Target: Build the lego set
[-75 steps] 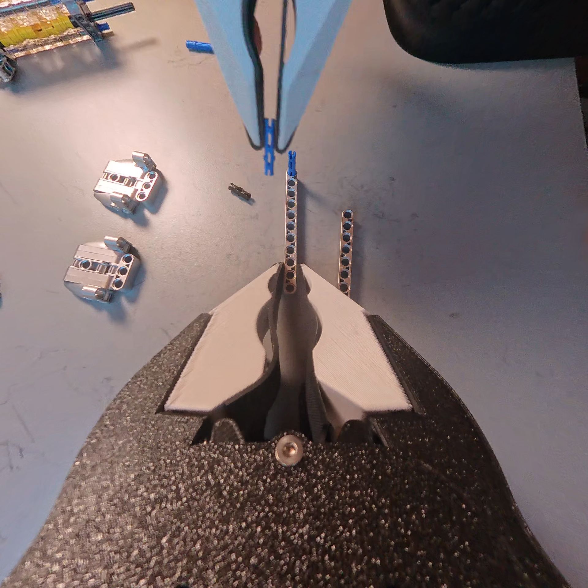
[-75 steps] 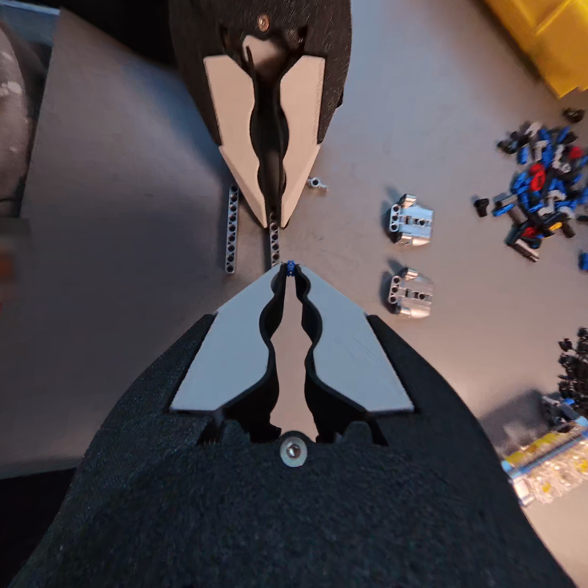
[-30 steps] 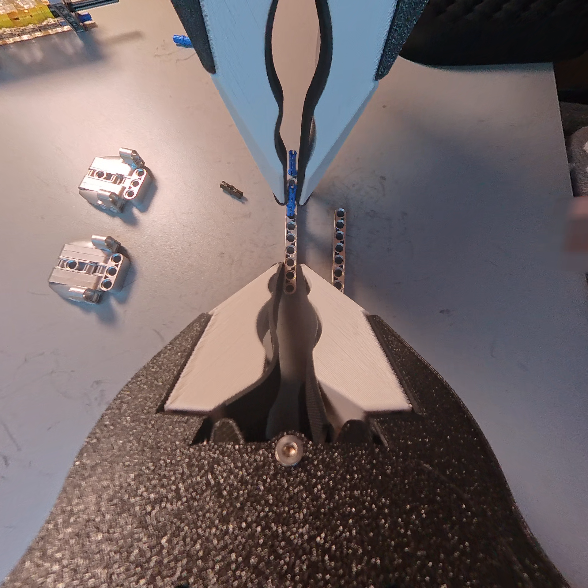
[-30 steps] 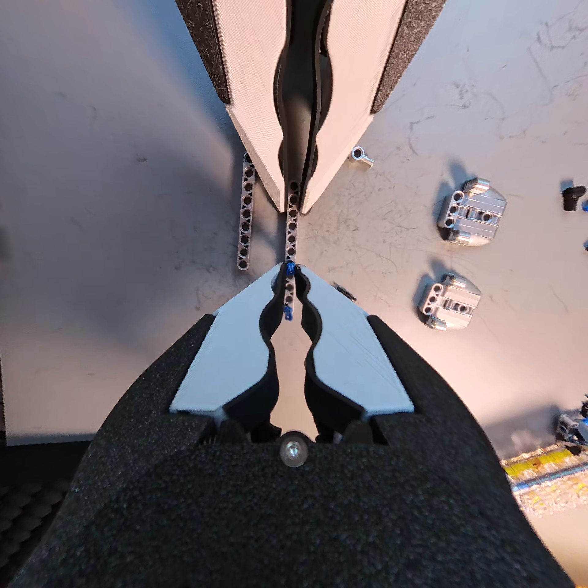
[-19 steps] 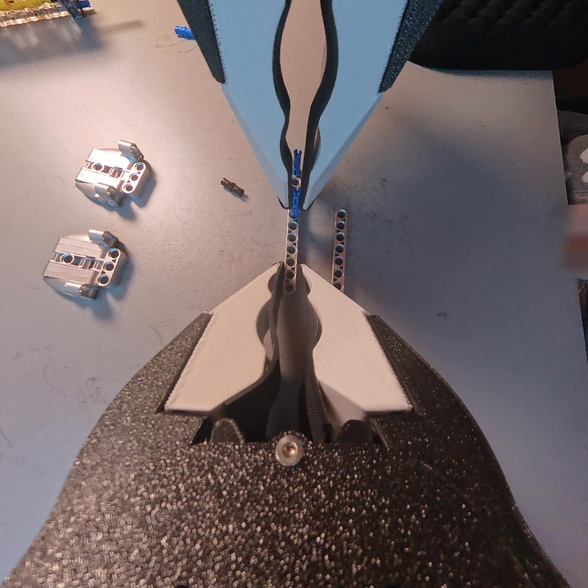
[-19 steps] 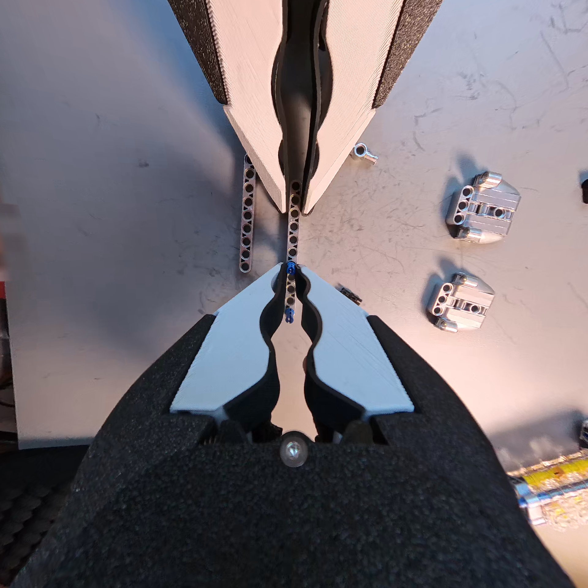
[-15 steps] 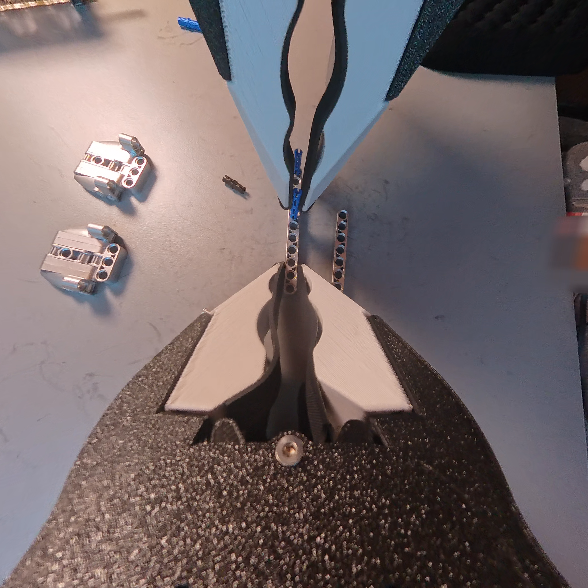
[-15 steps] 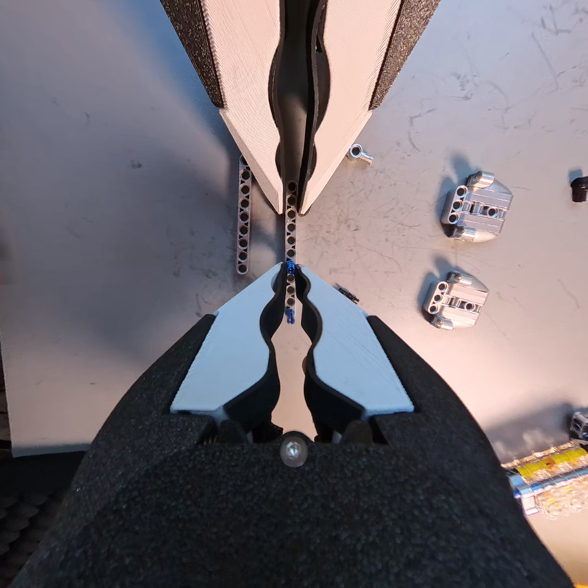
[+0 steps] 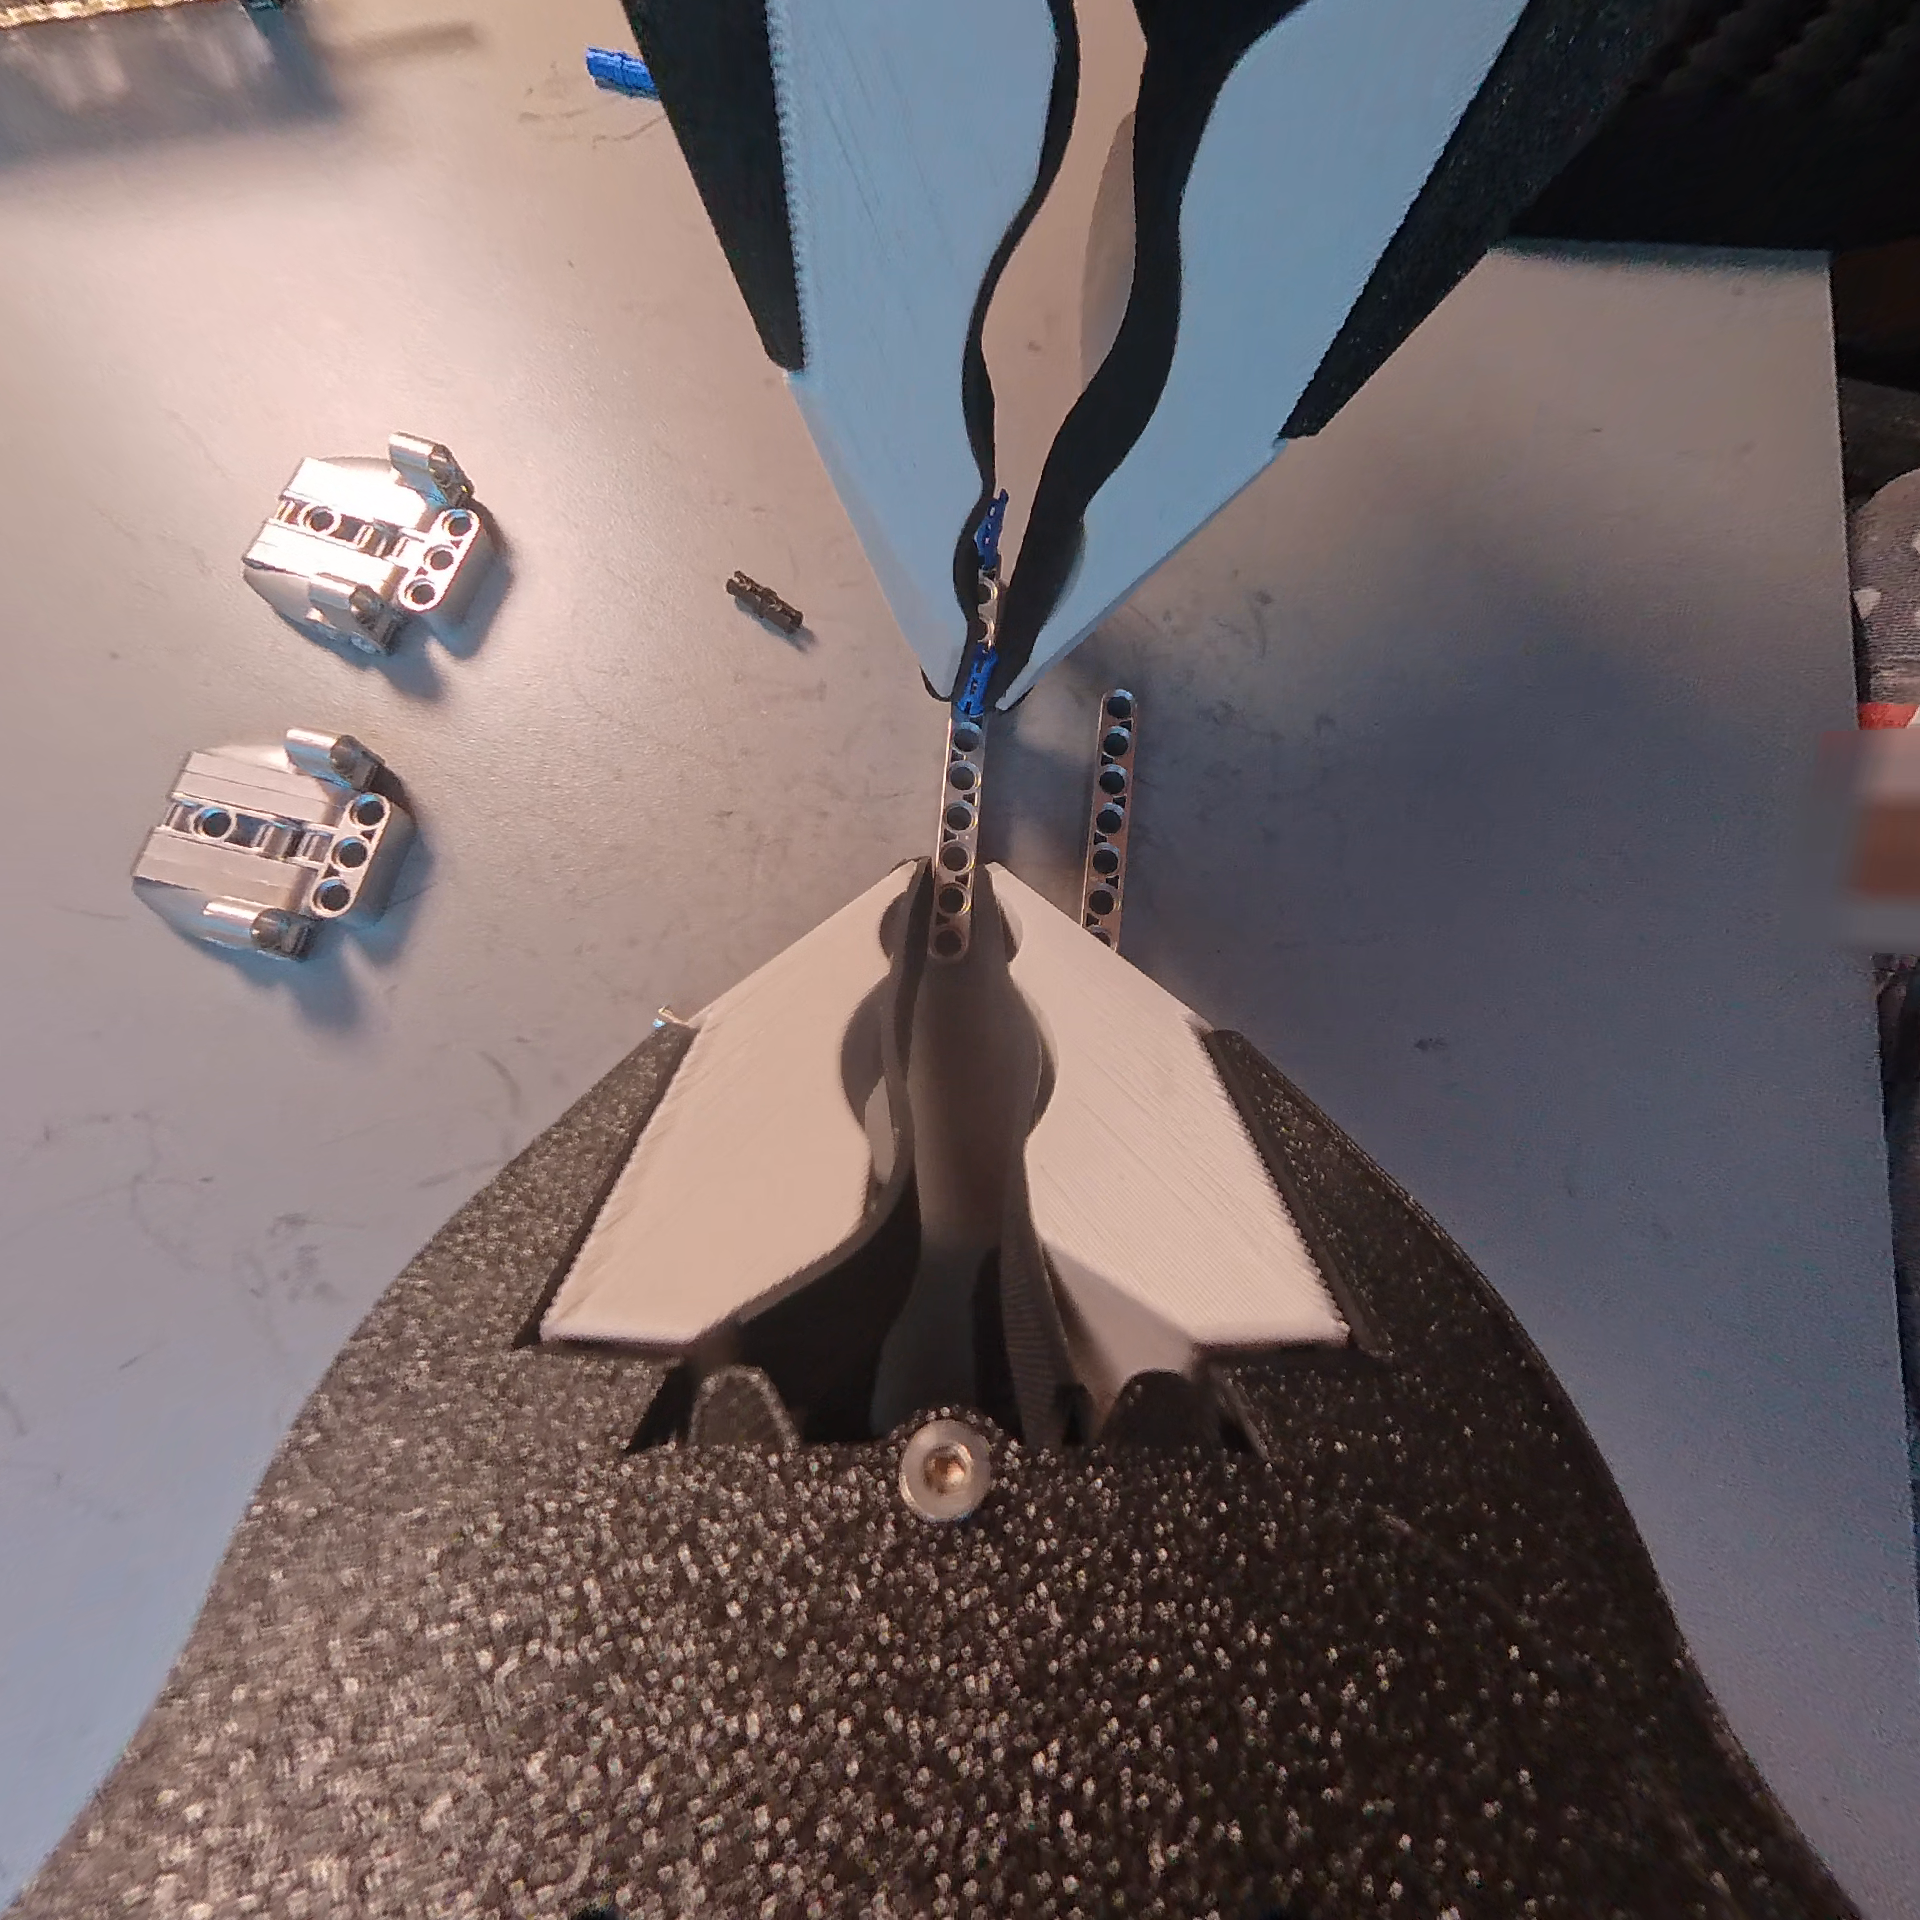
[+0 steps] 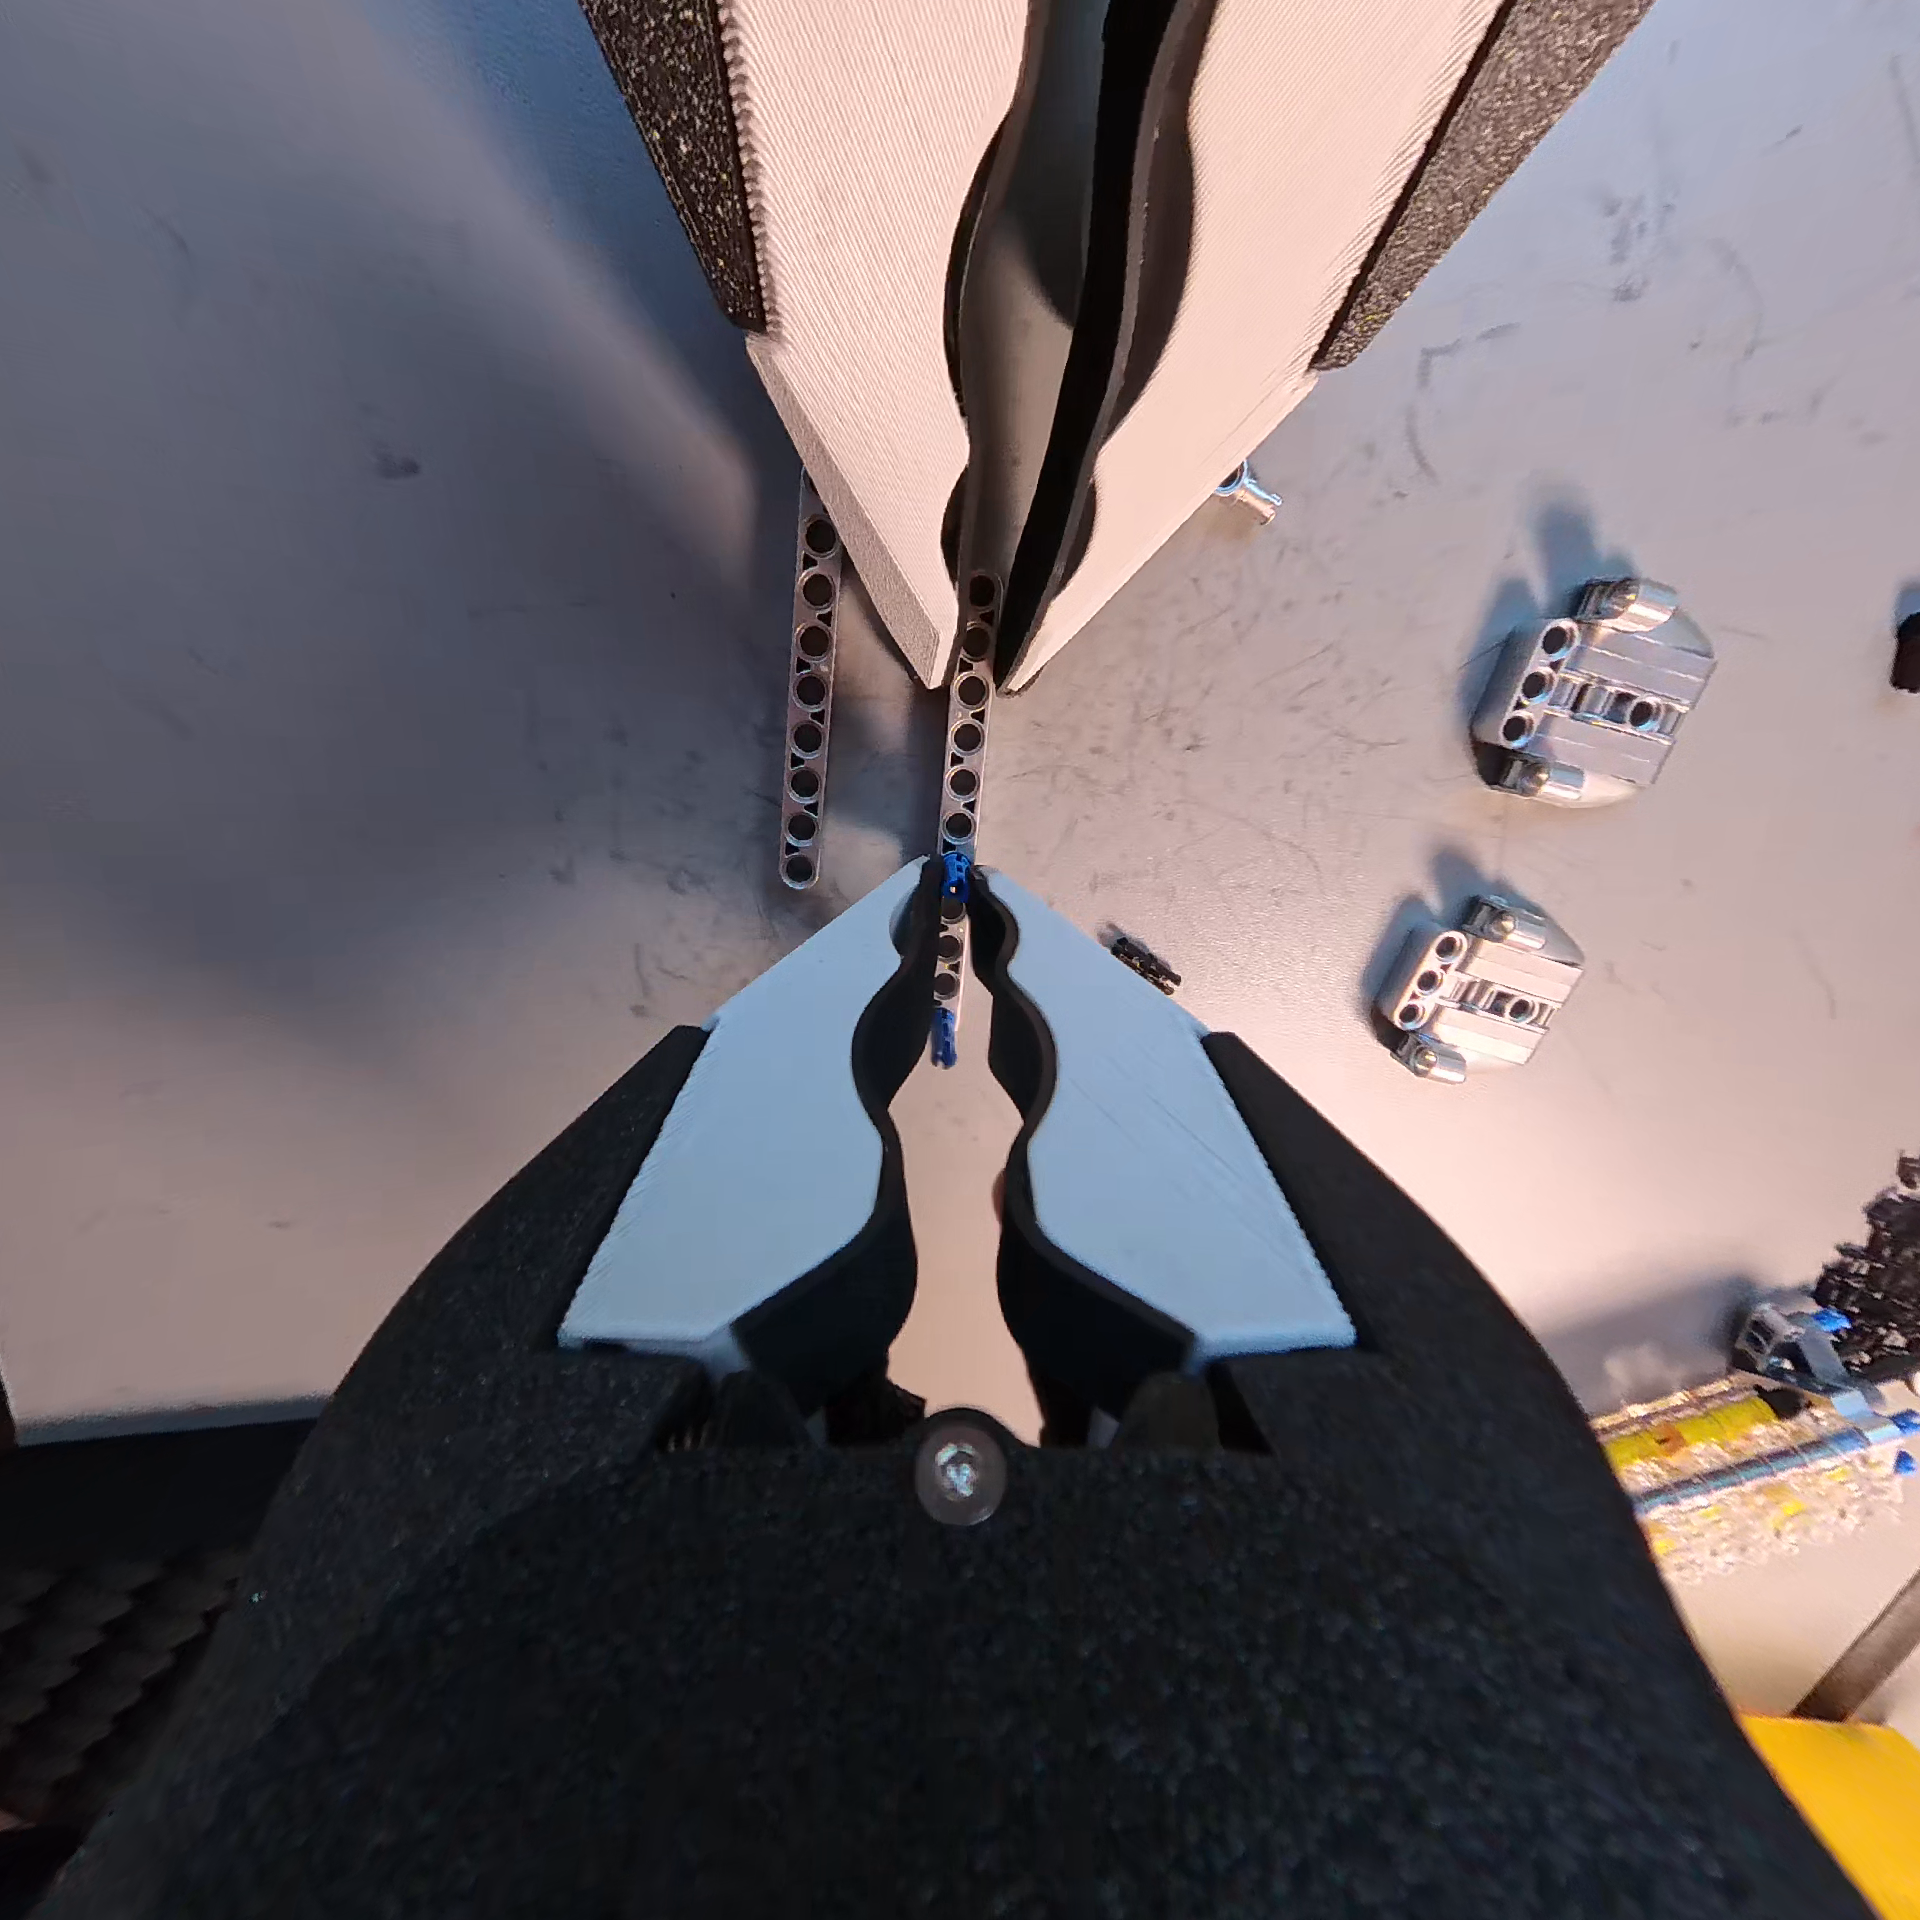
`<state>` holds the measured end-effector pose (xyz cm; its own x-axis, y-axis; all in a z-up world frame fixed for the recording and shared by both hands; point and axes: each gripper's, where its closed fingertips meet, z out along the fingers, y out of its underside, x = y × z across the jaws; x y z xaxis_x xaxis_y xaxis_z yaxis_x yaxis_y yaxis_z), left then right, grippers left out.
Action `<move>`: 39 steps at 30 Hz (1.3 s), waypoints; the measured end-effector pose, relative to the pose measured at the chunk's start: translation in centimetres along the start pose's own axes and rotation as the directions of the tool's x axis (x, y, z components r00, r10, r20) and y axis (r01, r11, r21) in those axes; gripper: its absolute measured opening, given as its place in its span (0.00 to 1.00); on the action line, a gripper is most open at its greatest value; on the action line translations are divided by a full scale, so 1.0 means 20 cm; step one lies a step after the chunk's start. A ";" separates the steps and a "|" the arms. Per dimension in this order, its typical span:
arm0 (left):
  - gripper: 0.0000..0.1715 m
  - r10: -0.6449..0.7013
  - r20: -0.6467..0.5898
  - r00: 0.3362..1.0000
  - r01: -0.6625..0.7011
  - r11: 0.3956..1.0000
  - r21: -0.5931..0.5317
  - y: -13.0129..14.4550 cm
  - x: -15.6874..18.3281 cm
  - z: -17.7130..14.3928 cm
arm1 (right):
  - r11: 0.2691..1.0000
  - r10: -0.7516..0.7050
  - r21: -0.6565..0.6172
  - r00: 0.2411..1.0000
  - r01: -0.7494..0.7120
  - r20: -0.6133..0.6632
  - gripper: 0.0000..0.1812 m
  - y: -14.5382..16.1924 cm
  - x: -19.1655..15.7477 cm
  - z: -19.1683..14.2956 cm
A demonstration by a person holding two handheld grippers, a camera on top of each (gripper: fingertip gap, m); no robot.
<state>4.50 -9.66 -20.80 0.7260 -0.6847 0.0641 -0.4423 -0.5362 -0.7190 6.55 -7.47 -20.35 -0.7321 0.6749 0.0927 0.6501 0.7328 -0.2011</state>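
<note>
Grey beam (image 9: 961, 800), long with a row of holes, is pinched at one end by the left gripper (image 9: 954, 871), whose jaws are closed tight on it. The far end runs in between the fingertips of the right gripper (image 10: 952, 871). That gripper is closed on a blue pin (image 10: 954, 875) seated in the beam; jaws nearly together at the tips. A second blue pin (image 10: 942, 1037) sticks out at the beam's very end, inside the right gripper's finger gap.

The two grippers face each other tip to tip, the beam bridging them above the worktop (image 9: 1455, 727).

Second grey beam (image 9: 1110, 821) lies flat on the worktop just beside the held one and parallel, not touching it.

Small black pin (image 9: 767, 601) lies loose near the right gripper's tips. Two silver panel pieces (image 9: 369, 556) (image 9: 272, 842) sit side by side, well apart from the beams. A small grey connector (image 10: 1250, 497) lies by the left gripper. A heap of dark small parts (image 10: 1881, 1288) and a yellow and clear build (image 10: 1745, 1455) sit toward the worktop's edge.
</note>
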 end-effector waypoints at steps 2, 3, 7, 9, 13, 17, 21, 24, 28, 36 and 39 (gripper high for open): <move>0.03 0.002 0.002 1.000 -0.002 1.000 -0.001 0.00 0.00 0.00 | 0.999 0.022 0.031 1.000 -0.022 -0.018 0.02 0.00 0.01 0.00; 0.03 0.004 0.003 1.000 -0.004 1.000 -0.001 0.00 0.00 0.00 | 0.998 0.037 0.054 0.999 -0.036 -0.025 0.02 0.00 0.01 -0.01; 0.03 0.007 0.003 1.000 -0.007 1.000 -0.001 0.00 0.00 0.00 | 0.982 0.106 0.158 0.994 -0.103 -0.005 0.04 -0.03 0.01 -0.10; 0.03 0.010 0.004 1.000 -0.010 1.000 -0.002 0.00 0.00 0.00 | 0.978 0.117 0.177 0.993 -0.111 -0.024 0.01 -0.04 0.02 -0.12; 0.03 0.012 0.005 1.000 -0.012 1.000 -0.003 0.00 0.00 0.00 | 0.983 0.113 0.150 0.993 -0.106 -0.036 0.00 -0.03 0.02 -0.08; 0.03 0.013 0.005 1.000 -0.013 1.000 -0.003 0.00 0.00 0.00 | 0.982 0.139 0.130 0.990 -0.137 -0.005 0.00 -0.03 0.01 -0.07; 0.03 0.014 0.006 1.000 -0.014 1.000 -0.005 0.00 0.00 0.00 | 0.987 0.130 0.091 0.991 -0.130 -0.003 0.00 -0.03 0.01 -0.07; 0.03 0.014 0.006 1.000 -0.014 1.000 -0.005 0.00 0.00 0.00 | 0.986 0.143 0.086 0.990 -0.143 0.013 0.00 -0.03 0.01 -0.07; 0.03 0.010 0.004 1.000 -0.010 1.000 -0.002 0.00 0.00 0.00 | 0.985 0.147 0.095 0.989 -0.146 -0.004 0.00 -0.03 0.01 -0.07; 0.03 0.028 0.000 1.000 -0.028 1.000 0.004 0.00 0.01 0.00 | 0.863 0.337 0.385 0.941 -0.327 0.042 0.13 -0.05 0.05 -0.16; 0.06 0.041 -0.013 0.999 -0.041 0.999 0.006 0.01 0.01 -0.01 | 0.813 0.398 0.464 0.918 -0.352 -0.001 0.15 -0.01 0.13 -0.19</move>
<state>4.32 -10.00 -20.79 0.6999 -0.7129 0.0434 -0.4685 -0.5042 -0.7255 5.34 -5.53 -16.35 -0.4130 0.9107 0.0064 0.6914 0.3181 -0.6486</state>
